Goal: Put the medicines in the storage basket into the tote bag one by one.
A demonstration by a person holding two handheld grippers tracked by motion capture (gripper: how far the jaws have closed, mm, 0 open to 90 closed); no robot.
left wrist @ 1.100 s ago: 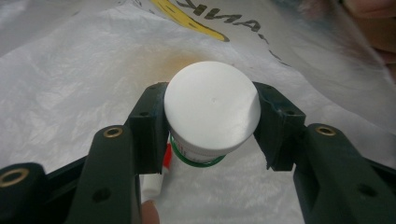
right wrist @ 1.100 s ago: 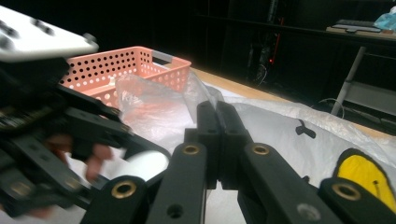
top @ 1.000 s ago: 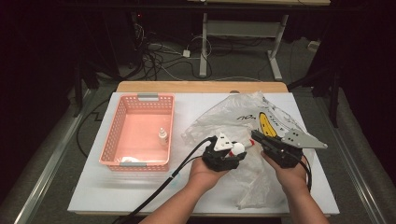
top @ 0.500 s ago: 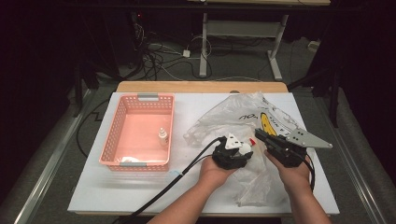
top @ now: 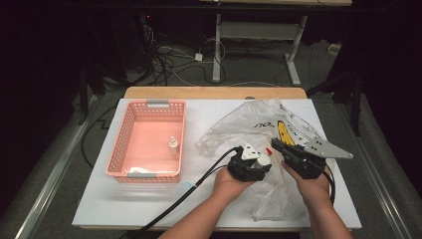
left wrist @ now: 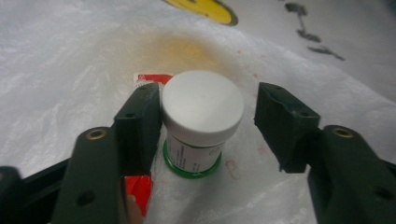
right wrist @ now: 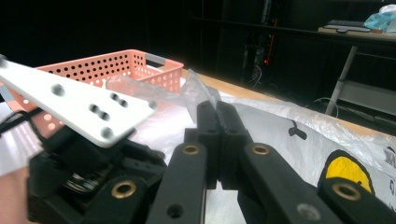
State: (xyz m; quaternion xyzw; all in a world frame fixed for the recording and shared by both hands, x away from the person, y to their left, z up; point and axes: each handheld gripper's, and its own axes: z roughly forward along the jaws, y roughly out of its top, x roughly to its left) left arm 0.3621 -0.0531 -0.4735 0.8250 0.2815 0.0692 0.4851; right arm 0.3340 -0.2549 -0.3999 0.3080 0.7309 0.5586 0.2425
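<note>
a small white-capped jar [left wrist: 201, 122] is being straddled by the left gripper [left wrist: 208, 126] inside the clear plastic bag [top: 259, 124] lying on the white table [top: 209, 112]. its jaws have just been opening; they are spread, one pad touching the cap's side, the other standing apart. a fold of the bag is being pinched between the pressed-together jaws of the right gripper [right wrist: 217, 122]. a red packet [left wrist: 140, 186] is lying beside the jar. judged, the jar is being taken; next, the jaws should be closed evenly on the cap before it is carried to the pink basket [top: 115, 149].
</note>
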